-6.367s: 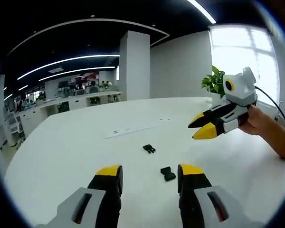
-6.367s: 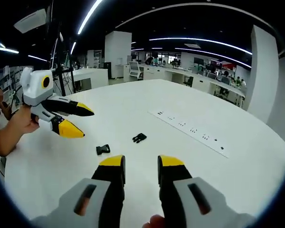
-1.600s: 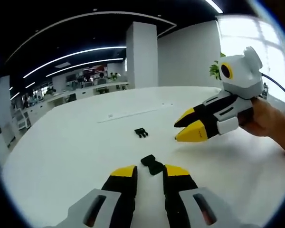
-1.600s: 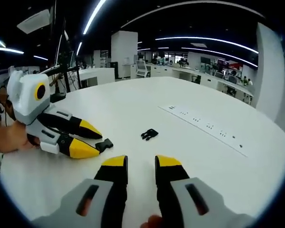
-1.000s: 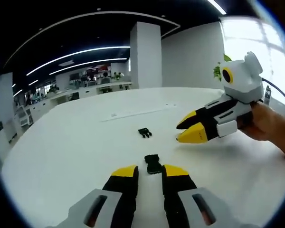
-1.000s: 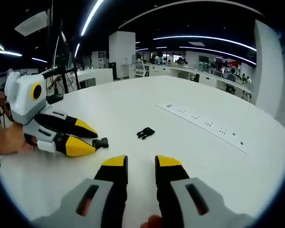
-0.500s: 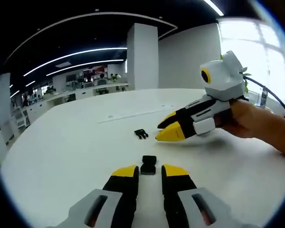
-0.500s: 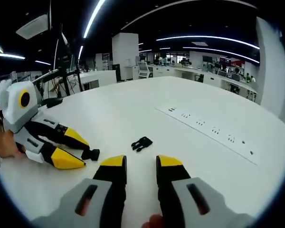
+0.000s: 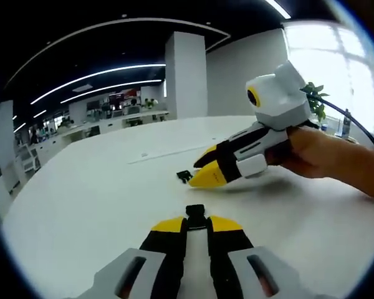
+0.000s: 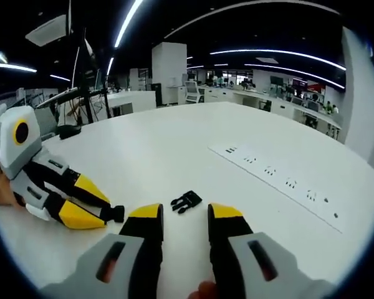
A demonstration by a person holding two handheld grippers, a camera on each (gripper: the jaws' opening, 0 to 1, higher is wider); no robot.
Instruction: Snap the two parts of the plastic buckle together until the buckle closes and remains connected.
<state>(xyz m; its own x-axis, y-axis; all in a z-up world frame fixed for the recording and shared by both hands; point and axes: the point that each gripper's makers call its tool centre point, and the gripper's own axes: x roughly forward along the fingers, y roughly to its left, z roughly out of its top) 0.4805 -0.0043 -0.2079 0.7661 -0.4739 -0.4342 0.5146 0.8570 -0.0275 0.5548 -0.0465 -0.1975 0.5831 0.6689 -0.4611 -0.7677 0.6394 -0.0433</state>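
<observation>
While we look across the big white table [image 9: 81,205], we see a long white strip [image 10: 277,180] with little holes lying flat on it. Our left gripper [image 9: 197,225] has its yellow tips pinched close on one black buckle part [image 9: 195,210]; that part [image 10: 115,213] sits between the tips low on the table. Our right gripper [image 10: 186,215] has its jaws a little apart with nothing in them, and the other buckle part [image 10: 186,201] lies on the table just past its tips.
</observation>
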